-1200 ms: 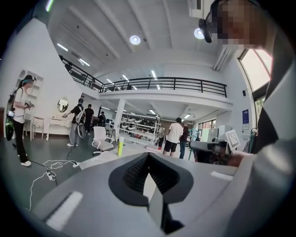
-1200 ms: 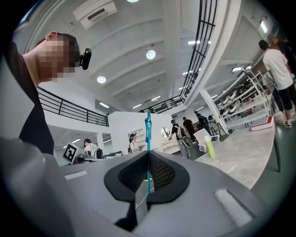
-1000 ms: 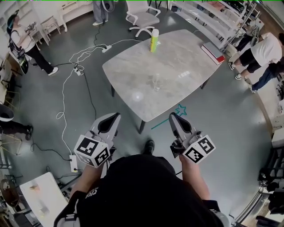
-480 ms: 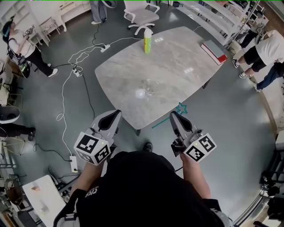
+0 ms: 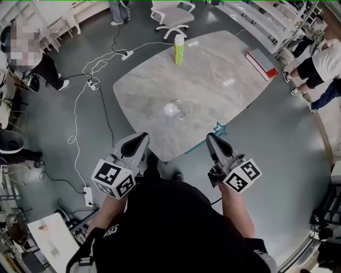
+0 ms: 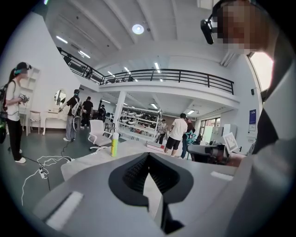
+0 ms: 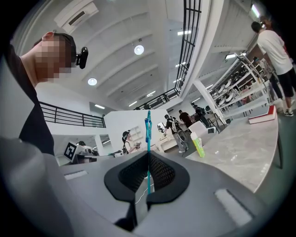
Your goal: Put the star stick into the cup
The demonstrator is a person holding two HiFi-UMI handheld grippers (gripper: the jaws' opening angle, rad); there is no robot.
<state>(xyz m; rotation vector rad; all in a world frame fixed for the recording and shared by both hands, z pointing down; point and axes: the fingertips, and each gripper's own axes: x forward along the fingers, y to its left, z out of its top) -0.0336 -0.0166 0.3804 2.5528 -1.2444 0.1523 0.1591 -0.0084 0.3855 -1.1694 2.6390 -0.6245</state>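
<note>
A clear glass cup (image 5: pixel 181 109) stands on the marble table (image 5: pixel 213 74), near its front edge. My right gripper (image 5: pixel 212 139) is shut on the teal star stick (image 5: pixel 218 129), held just short of the table's near edge, to the right of the cup. In the right gripper view the thin stick (image 7: pixel 148 132) rises straight up out of the closed jaws of my right gripper (image 7: pixel 148 156), star end on top. My left gripper (image 5: pixel 140 139) hovers level with it on the left. Its jaws (image 6: pixel 148 156) are together with nothing between them.
A yellow-green bottle (image 5: pixel 179 49) stands at the table's far side and a red book (image 5: pixel 261 57) lies on its right corner. A white office chair (image 5: pixel 171 13) is beyond the table. Cables and a power strip (image 5: pixel 94 83) trail over the floor at left. People stand around the room.
The table and cup have come closer to me and to both grippers. The right gripper still grips the star stick, and the left stays shut and empty.
</note>
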